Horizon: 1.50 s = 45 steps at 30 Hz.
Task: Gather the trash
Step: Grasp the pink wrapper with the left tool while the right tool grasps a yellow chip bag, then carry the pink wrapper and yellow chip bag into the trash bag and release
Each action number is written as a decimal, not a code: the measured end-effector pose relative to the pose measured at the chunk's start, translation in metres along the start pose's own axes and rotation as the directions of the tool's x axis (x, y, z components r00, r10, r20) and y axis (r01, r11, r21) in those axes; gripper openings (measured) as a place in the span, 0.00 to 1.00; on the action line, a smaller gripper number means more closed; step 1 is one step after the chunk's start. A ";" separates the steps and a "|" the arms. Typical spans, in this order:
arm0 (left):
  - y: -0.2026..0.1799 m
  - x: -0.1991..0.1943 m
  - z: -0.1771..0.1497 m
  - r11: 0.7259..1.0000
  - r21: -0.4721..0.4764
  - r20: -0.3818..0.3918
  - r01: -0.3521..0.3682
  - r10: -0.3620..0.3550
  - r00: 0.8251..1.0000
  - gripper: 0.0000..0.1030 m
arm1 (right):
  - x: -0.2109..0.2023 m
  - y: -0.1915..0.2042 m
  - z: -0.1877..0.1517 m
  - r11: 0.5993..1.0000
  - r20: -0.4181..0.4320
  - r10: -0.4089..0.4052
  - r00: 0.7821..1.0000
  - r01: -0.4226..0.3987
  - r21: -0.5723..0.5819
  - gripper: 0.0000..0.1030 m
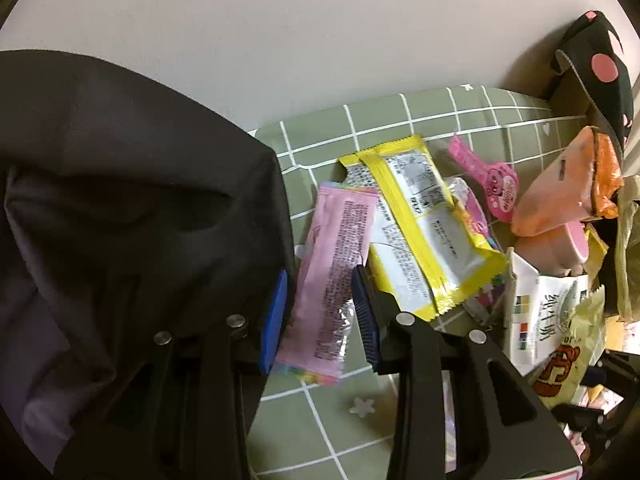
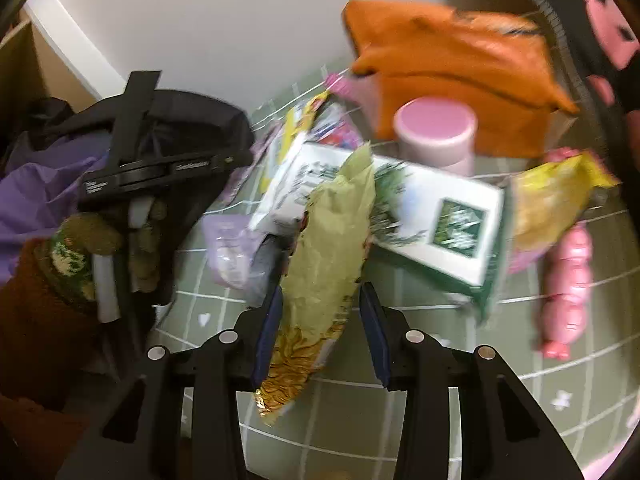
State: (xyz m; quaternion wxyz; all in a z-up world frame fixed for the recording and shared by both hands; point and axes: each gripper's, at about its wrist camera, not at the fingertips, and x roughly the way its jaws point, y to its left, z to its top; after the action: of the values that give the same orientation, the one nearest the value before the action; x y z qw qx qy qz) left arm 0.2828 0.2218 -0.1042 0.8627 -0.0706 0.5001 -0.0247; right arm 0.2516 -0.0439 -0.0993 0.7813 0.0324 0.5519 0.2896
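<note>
My left gripper (image 1: 320,316) stands open over the green checked tablecloth (image 1: 360,120). A pink wrapper (image 1: 336,256) lies flat between its blue pads, which do not press on it. A yellow-edged wrapper (image 1: 424,224) lies just to its right. The black trash bag (image 1: 120,200) fills the left side, also seen as the trash bag (image 2: 188,120) in the right wrist view. My right gripper (image 2: 320,336) is shut on a puffy green-yellow snack bag (image 2: 328,256), whose gold end hangs toward the camera. The same snack bag (image 1: 568,356) shows at the left view's right edge.
A white-and-green box (image 2: 440,220), a pink lidded jar (image 2: 436,132), an orange pack (image 2: 448,64), a yellow packet (image 2: 552,196) and a pink sausage-like pack (image 2: 568,288) crowd the table's right. A gloved hand (image 2: 76,252) holds the left tool. A white wall stands behind.
</note>
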 end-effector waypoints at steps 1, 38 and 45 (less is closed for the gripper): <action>0.001 0.001 0.001 1.000 -0.003 -0.001 -0.002 0.002 1.000 0.31 | 0.000 0.000 0.001 1.000 0.001 0.001 1.000 -0.001 -0.002 0.28; -0.232 -0.147 0.099 0.927 0.281 0.275 0.249 -0.327 0.904 0.04 | -0.259 -0.066 0.040 0.901 0.507 -0.412 0.757 0.421 0.105 0.25; -0.329 -0.156 0.080 0.825 0.436 0.187 0.360 -0.474 0.861 0.05 | -0.317 -0.094 0.006 0.827 0.529 -0.545 0.651 0.519 0.214 0.25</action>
State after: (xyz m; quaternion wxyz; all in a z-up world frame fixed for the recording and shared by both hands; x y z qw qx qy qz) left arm 0.2834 -0.0783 0.1167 0.8955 -0.0107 0.3268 -0.3018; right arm 0.2255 -0.2747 0.1360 0.9582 -0.0291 0.2843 0.0126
